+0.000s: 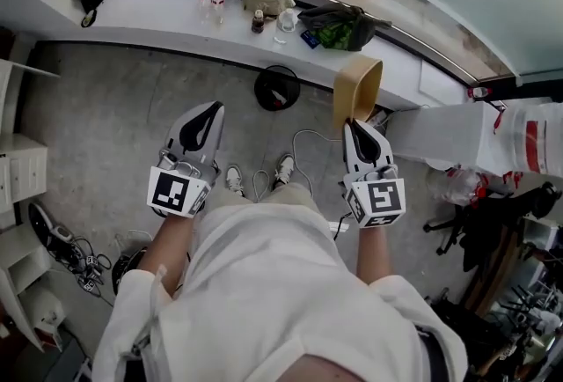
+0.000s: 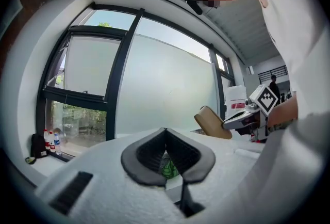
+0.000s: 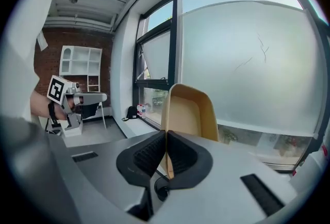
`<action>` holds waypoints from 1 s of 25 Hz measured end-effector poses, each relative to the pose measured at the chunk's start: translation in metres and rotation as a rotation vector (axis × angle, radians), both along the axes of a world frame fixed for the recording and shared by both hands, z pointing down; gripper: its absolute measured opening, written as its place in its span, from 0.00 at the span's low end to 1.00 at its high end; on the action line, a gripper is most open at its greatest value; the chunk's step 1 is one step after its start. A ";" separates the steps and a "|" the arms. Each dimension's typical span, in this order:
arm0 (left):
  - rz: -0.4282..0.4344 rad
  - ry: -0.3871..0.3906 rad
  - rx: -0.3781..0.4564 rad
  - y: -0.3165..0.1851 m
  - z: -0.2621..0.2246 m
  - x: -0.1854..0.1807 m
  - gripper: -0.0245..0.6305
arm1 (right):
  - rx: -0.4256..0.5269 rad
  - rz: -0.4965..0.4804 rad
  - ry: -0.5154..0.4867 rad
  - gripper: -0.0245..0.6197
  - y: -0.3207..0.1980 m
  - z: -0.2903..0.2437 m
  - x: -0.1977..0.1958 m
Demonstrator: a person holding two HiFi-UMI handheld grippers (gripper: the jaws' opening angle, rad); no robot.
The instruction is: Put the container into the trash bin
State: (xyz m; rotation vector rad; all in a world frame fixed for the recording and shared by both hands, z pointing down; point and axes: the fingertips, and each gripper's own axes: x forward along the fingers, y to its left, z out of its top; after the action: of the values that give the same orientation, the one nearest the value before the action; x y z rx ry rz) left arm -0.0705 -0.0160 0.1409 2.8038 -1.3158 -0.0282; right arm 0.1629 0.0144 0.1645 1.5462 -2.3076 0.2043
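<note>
Right gripper (image 3: 166, 140): jaws clenched on one wall of the tan container (image 3: 190, 112). The container stands upright off the jaw tips, in the air, hollow side toward the camera.

Left gripper (image 2: 165, 132): jaws pressed together, nothing between them.

On the floor past the person's shoes (image 1: 234, 180): a round black trash bin (image 1: 277, 88) at the foot of the window ledge (image 1: 167, 15). In the head view the container shows to its right, not in it.

On the ledge: water bottles (image 1: 212, 0) and a green bag (image 1: 339, 30).
</note>
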 end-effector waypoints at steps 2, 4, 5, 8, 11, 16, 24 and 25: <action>-0.036 -0.009 0.002 -0.009 -0.001 0.007 0.07 | -0.017 -0.025 -0.012 0.06 -0.015 0.007 0.012; -0.074 -0.016 -0.007 -0.016 0.001 0.014 0.07 | -0.035 -0.052 -0.019 0.06 -0.025 0.015 0.021; -0.087 -0.022 -0.014 -0.018 0.004 0.018 0.07 | -0.044 -0.063 -0.023 0.06 -0.029 0.020 0.026; -0.108 -0.051 -0.043 -0.026 0.017 0.031 0.07 | -0.059 -0.100 -0.019 0.06 -0.046 0.039 0.036; -0.114 -0.081 -0.072 -0.038 0.034 0.043 0.07 | -0.073 -0.142 -0.009 0.06 -0.068 0.063 0.040; -0.154 -0.085 -0.133 -0.043 0.076 0.044 0.07 | -0.127 -0.216 0.026 0.06 -0.086 0.117 0.033; -0.119 -0.047 -0.205 -0.074 0.171 0.034 0.07 | -0.267 -0.236 0.109 0.06 -0.101 0.228 0.003; -0.104 -0.051 -0.216 -0.078 0.185 0.034 0.07 | -0.282 -0.244 0.116 0.06 -0.101 0.242 -0.001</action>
State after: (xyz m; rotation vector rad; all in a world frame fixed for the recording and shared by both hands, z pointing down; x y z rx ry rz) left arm -0.0370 -0.0937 0.3254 2.5719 -1.3826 0.1718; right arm 0.1615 -0.0865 0.4065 1.1022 -2.2389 0.3495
